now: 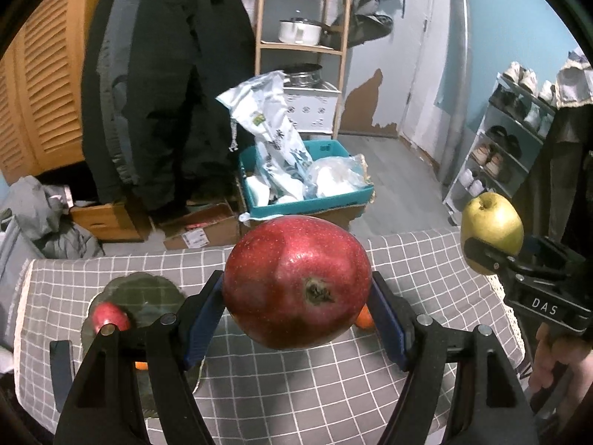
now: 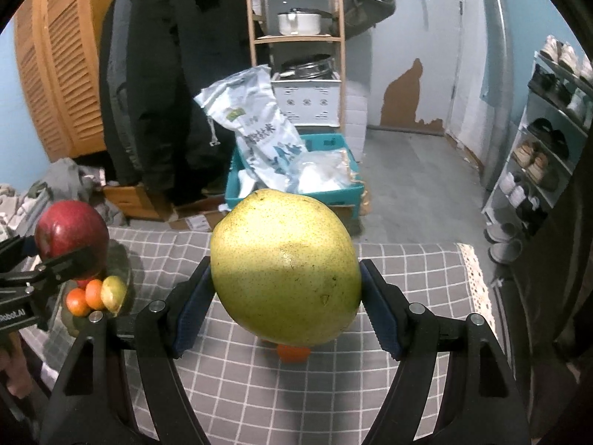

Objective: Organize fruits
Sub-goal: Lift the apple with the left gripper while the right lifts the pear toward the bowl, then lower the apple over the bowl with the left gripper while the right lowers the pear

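You have a big red pomegranate [image 1: 296,282] lifted above the checked cloth, its dark calyx facing you, and a large speckled yellow-green pear [image 2: 285,267] lifted to its right. On the dark plate [image 1: 148,293] at the left lie a red apple [image 1: 110,317], two small oranges [image 2: 87,296] and a small yellow-green fruit [image 2: 113,293]; another orange [image 2: 293,352] sits on the cloth beneath the pear.

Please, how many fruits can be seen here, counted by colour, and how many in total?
Red: 2 (big apple, small red fruit)
Orange: 3 (two oranges on the plate, one on the cloth)
Yellow-green: 2 (big pear, small yellow-green fruit)
Total: 7
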`<state>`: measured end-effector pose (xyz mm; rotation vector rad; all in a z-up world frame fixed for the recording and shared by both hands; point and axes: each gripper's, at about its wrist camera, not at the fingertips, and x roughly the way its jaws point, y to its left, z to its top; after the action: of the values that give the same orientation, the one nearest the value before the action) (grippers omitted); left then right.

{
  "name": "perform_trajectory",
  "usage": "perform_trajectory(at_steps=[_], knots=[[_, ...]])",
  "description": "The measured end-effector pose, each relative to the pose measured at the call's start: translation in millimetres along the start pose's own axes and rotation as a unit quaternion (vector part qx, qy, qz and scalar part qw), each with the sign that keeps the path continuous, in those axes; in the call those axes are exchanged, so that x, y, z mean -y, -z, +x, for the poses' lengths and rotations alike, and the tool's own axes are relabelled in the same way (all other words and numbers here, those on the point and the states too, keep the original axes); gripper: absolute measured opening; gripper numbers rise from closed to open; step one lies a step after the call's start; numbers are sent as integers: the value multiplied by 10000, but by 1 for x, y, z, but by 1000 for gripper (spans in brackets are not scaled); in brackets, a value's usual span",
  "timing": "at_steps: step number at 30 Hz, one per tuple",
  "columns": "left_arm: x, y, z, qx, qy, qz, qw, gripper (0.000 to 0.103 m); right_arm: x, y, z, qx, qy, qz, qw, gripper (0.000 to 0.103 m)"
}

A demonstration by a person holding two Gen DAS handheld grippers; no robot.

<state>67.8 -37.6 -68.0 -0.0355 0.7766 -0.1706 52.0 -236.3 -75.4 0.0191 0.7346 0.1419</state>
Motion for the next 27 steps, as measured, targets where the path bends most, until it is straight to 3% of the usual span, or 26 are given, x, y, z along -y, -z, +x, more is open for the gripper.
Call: perform_trajectory(at_steps=[11, 27], knots=[[-38, 8, -14, 101, -277, -271, 9992, 76, -40, -9, 6, 15, -326, -278, 9991, 76], [-113, 36, -21, -58, -739, -813, 9939, 76, -116, -15, 40, -271, -996, -612, 9928, 76]])
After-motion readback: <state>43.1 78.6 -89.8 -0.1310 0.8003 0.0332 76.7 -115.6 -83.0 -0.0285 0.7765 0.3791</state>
